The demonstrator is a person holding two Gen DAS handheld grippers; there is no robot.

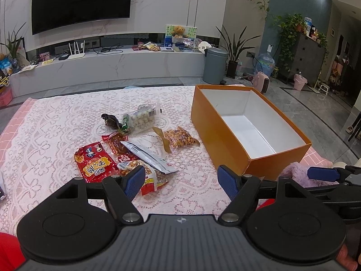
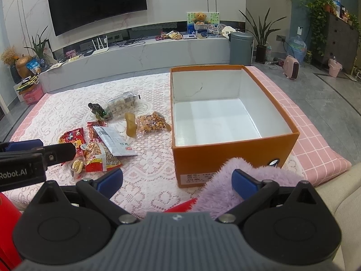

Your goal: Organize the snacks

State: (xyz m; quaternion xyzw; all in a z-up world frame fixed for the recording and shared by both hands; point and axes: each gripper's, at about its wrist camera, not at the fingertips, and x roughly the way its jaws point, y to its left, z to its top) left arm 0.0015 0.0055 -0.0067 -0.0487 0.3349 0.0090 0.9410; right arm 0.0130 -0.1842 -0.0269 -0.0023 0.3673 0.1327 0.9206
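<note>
Worktop [image 1: 56,117]: covered by a white lace cloth over a pink checked cover; the snacks lie left of centre, the box on the right.
Red packet [image 1: 93,162]: flat, shiny red with yellow lettering, the leftmost snack, lying nearest the left tongs.
Dark snack [image 1: 109,120]: small, brown-black, at the far edge of the pile, touching the clear bag beside it.
Red sleeve [image 1: 116,143]: red wrapper with a brown piece showing through, partly under the silver pouch.
Peanut bag [image 1: 146,176]: red and white with a window of nuts, at the near edge of the pile, just in front of the left finger pad.
Silver pouch [image 1: 149,155]: long, grey-white, lying slantwise over the red sleeve and the peanut bag.
Clear bag [image 1: 142,118]: see-through, filled with pale round pieces, barcode label at its far end.
Orange bag [image 1: 180,139]: clear with orange-brown bits and a tan flap, lying just beside the box, apart from the pile.
Left tongs [image 1: 181,180]: blue pads wide apart, holding nothing, low over the near worktop.
Box [image 1: 216,133]: orange outside, white inside, open-topped, nothing in it, on the right part of the worktop.
Right tongs [image 2: 177,179]: blue pads wide apart, holding nothing, near the box's front wall; a fluffy lilac cloth [image 2: 225,189] lies against the right pad.
</note>
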